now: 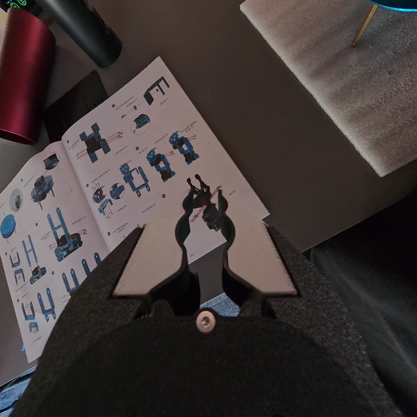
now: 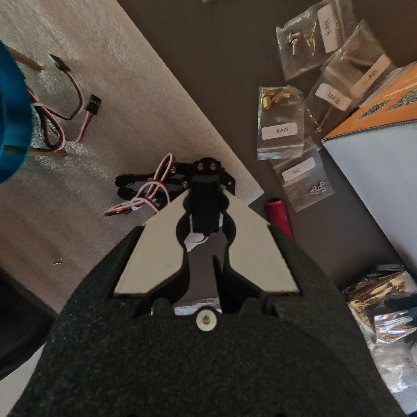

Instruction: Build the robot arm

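Observation:
In the left wrist view my left gripper (image 1: 205, 195) is open and empty. It hovers over the lower right page of an open instruction booklet (image 1: 126, 171) that lies on the dark table. In the right wrist view my right gripper (image 2: 206, 190) is shut on the black servo (image 2: 205, 207) of a black claw assembly (image 2: 158, 180). The fingertips press on the servo's two sides. The claw's arms and its red, white and black wires (image 2: 146, 196) reach to the left over a pale foam sheet (image 2: 101, 112).
Left wrist view: a red cylinder (image 1: 24, 76), a dark cylinder (image 1: 83, 29), a black plate (image 1: 74, 108), the foam sheet (image 1: 338, 74). Right wrist view: a blue part (image 2: 11, 112) with servo cables (image 2: 67, 108), several small bags of screws (image 2: 279, 121), an orange and white box (image 2: 379, 162), foil bags (image 2: 388, 311), a red tube (image 2: 278, 216). My right fingertips sit around 45 centimetres from my left ones. About 30 centimetres separates my left fingertips from the black plate (image 1: 74, 108).

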A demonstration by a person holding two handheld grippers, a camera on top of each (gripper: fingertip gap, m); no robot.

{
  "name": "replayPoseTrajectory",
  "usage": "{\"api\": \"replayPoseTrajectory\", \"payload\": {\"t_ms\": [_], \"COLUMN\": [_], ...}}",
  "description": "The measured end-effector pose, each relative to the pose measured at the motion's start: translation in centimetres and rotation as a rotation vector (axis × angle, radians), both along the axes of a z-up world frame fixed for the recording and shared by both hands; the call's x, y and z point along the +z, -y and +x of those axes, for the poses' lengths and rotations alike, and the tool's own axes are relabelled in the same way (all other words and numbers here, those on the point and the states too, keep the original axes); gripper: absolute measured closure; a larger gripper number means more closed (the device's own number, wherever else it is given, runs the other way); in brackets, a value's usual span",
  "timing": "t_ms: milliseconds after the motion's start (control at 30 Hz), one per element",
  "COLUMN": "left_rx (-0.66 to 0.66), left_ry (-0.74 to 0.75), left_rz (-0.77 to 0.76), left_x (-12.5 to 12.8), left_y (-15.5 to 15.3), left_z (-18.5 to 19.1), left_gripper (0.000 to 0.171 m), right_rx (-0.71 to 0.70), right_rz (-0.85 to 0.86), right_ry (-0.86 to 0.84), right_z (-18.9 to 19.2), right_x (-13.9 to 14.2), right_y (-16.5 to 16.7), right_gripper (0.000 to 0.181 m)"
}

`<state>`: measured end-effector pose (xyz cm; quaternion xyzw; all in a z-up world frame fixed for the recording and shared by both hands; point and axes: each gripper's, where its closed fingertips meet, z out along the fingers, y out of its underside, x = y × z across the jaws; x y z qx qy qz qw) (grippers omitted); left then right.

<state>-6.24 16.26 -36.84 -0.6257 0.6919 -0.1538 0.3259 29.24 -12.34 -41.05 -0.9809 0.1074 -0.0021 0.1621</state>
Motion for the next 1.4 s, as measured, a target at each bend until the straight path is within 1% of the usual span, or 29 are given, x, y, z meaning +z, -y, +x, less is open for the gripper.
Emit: {"api": "replayPoseTrajectory", "payload": {"t_ms": [100,200,300,400,467,533,600,667,767,800,833,900,1033,1100,1133,1167,1200,1267,1333,1400], "left_rx": [-0.012,-0.017,-0.029,-0.064,-0.102,-0.145,-0.193,-0.244,-0.314,-0.333,-0.352,-0.386,-0.440,-0.461,-0.475,-0.490,-0.508,-0.555,-0.610,-0.681], "left_ry": [0.006,0.030,0.073,0.153,0.228,0.302,0.372,0.436,0.512,0.532,0.552,0.581,0.621,0.640,0.654,0.675,0.701,0.765,0.820,0.848], "left_rz": [0.005,0.000,-0.008,-0.023,-0.044,-0.069,-0.090,-0.109,-0.142,-0.155,-0.167,-0.193,-0.247,-0.272,-0.288,-0.302,-0.313,-0.327,-0.356,-0.408], "left_x": [0.1,0.5,1.5,3.7,5.8,8.2,10.7,13.0,15.9,16.7,17.4,18.6,20.3,21.4,22.2,23.3,24.6,27.6,30.4,32.6], "left_y": [0.3,0.3,0.5,1.2,2.0,3.1,4.2,5.4,7.3,7.9,8.5,9.7,11.5,12.2,12.6,13.0,13.5,14.7,16.5,18.9], "left_z": [0.2,0.6,2.0,4.8,7.2,9.7,11.9,13.6,15.4,15.8,16.2,16.6,16.7,16.5,16.3,16.2,15.9,15.4,14.9,14.4], "left_gripper": [0.151,0.151,0.151,0.151,0.151,0.151,0.151,0.150,0.151,0.151,0.151,0.151,0.151,0.151,0.151,0.151,0.151,0.150,0.149,0.147], "right_rx": [-0.006,-0.049,-0.145,-0.320,-0.430,-0.512,-0.576,-0.600,-0.570,-0.563,-0.544,-0.484,-0.436,-0.425,-0.419,-0.420,-0.426,-0.444,-0.473,-0.485], "right_rz": [0.042,0.154,0.368,0.645,0.874,1.099,1.277,1.423,1.634,1.701,1.759,1.815,1.860,1.868,1.870,1.865,1.852,1.824,1.850,1.850], "right_ry": [0.052,0.098,0.076,0.012,-0.129,-0.323,-0.494,-0.631,-0.891,-0.946,-1.011,-1.145,-1.214,-1.200,-1.172,-1.103,-0.987,-0.726,-0.473,-0.215], "right_z": [0.3,0.9,1.5,2.8,3.2,3.1,3.1,2.9,1.9,1.8,1.5,0.6,-0.4,-0.8,-1.0,-1.3,-1.5,-2.0,-2.4,-3.3], "right_x": [0.7,2.9,6.5,10.9,14.1,17.0,19.3,21.2,24.3,25.2,26.1,27.5,28.9,29.3,29.5,29.8,30.0,30.8,32.5,34.5], "right_y": [-0.8,-1.5,-2.2,-2.4,-2.3,-1.9,-1.3,-0.6,0.4,0.9,1.3,1.9,2.3,2.5,2.6,2.7,2.7,3.0,4.3,5.5], "right_gripper": [0.160,0.160,0.161,0.161,0.161,0.161,0.161,0.161,0.160,0.160,0.160,0.160,0.161,0.160,0.160,0.156,0.160,0.160,0.161,0.161]}}
